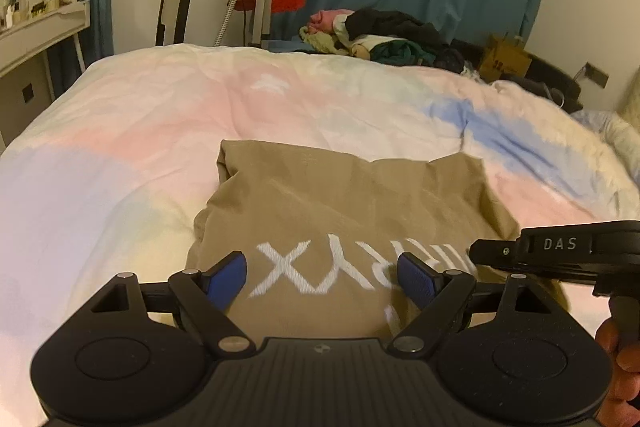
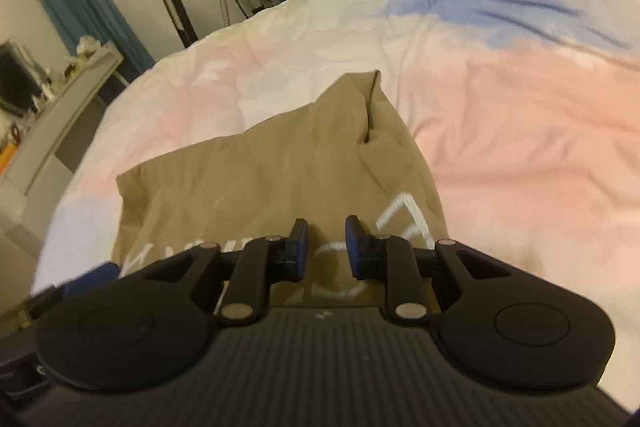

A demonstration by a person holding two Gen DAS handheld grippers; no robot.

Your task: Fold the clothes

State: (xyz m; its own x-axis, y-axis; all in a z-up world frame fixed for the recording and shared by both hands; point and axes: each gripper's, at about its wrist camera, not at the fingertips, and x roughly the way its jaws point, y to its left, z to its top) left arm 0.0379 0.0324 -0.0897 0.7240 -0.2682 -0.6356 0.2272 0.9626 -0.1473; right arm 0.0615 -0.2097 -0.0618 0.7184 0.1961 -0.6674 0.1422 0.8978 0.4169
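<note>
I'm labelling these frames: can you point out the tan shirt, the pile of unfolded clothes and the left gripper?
tan shirt (image 1: 340,195): left wrist view, plain cloth above the white lettering.
pile of unfolded clothes (image 1: 384,35): left wrist view, dark garment on top.
left gripper (image 1: 320,275): left wrist view, midway between its blue fingertips.

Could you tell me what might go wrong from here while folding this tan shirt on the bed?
1. The tan shirt lies on a soft, rumpled duvet, so a pinch could catch the bedding too.
2. The right gripper has its jaws nearly together with nothing between them; it may need to open before it can take an edge.
3. The left gripper sits close beside it, so they could bump.
</note>
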